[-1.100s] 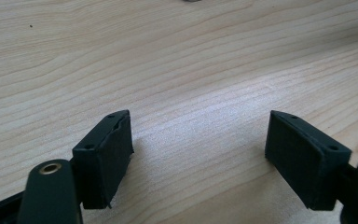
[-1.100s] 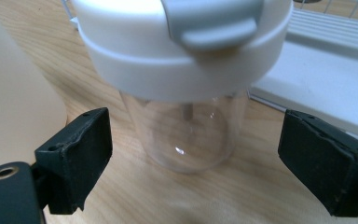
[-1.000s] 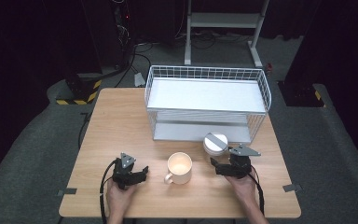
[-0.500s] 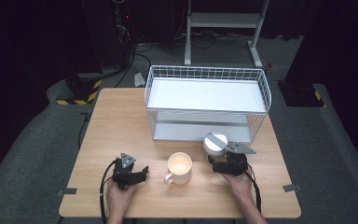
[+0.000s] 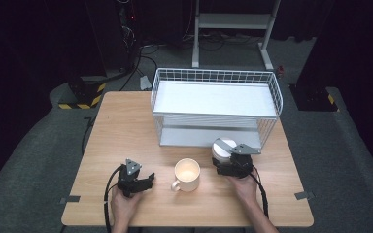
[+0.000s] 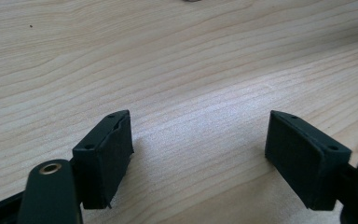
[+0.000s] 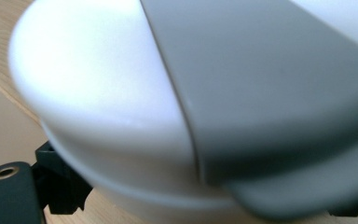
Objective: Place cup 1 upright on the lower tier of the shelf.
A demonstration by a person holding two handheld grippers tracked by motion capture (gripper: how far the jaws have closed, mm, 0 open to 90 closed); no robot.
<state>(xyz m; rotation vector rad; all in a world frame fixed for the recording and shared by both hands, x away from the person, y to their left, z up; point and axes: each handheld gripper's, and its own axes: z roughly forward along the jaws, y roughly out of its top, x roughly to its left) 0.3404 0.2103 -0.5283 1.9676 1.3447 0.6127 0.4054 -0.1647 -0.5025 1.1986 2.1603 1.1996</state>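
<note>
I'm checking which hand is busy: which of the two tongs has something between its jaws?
The right tongs, reaching around the white lidded container by the wire rack. The left tongs have bare table between open jaws.

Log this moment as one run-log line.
left tool: open, over bare table | right tool: around white lidded container, grip unclear | mug: untouched

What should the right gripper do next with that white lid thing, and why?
Probably close the jaws on the white container. The right gripper is already at it, with the container between its jaws, while the left gripper rests open on the table.
</note>
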